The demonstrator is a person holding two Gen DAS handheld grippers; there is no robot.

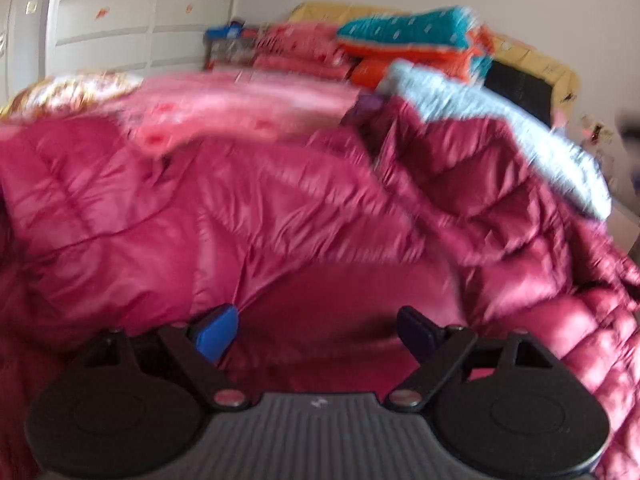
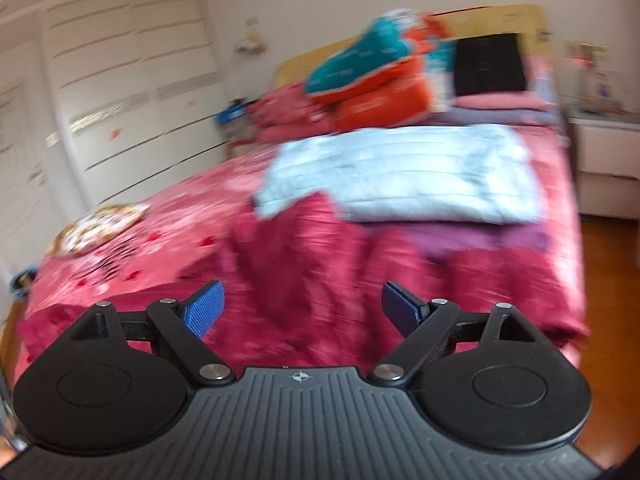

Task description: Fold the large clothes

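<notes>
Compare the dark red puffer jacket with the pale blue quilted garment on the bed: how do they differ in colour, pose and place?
The dark red puffer jacket is glossy crimson; the pale blue quilted garment is light and matte. The red jacket lies crumpled and spread loosely near the foot of the bed; the blue one lies flatter, in a neater oblong, farther toward the pillows. The blue one overlaps the red jacket's far edge. Both are quilted and neither is gripped.

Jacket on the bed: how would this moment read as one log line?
jacket: crumpled on bed | left tongs: open, over jacket | right tongs: open, empty
</notes>
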